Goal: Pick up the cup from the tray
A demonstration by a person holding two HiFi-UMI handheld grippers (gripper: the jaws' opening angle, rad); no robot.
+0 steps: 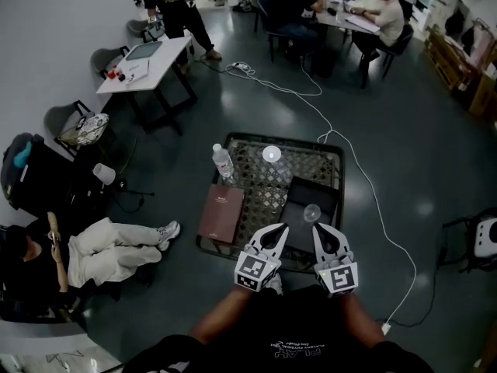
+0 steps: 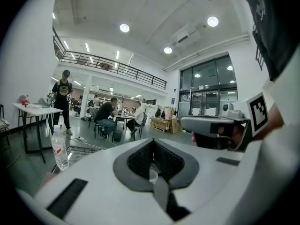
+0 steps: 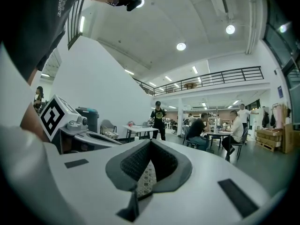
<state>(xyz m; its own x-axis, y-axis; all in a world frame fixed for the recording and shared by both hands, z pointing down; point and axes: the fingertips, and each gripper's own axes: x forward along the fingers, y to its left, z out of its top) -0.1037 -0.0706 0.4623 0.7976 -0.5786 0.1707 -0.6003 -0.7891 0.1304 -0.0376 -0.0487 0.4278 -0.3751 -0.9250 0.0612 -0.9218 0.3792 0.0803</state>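
Nothing is lifted yet; the cup (image 1: pixel 311 213) stands in the tray (image 1: pixel 297 195); the left gripper (image 1: pixel 277 231) and right gripper (image 1: pixel 320 230) hover near it, both pressed together and empty.

Pale lattice weave inside the dark-rimmed tray (image 1: pixel 279 138); maroon book (image 1: pixel 221 214) along its left edge; clear bottle (image 1: pixel 223 162), white cap, red label, near the far left corner; clear cup (image 1: pixel 311 213) on a black slab (image 1: pixel 303 193); white left gripper (image 1: pixel 281 228) and right gripper (image 1: pixel 318 228), grey-padded, with black-and-white patterned marker cubes (image 1: pixel 257 271).
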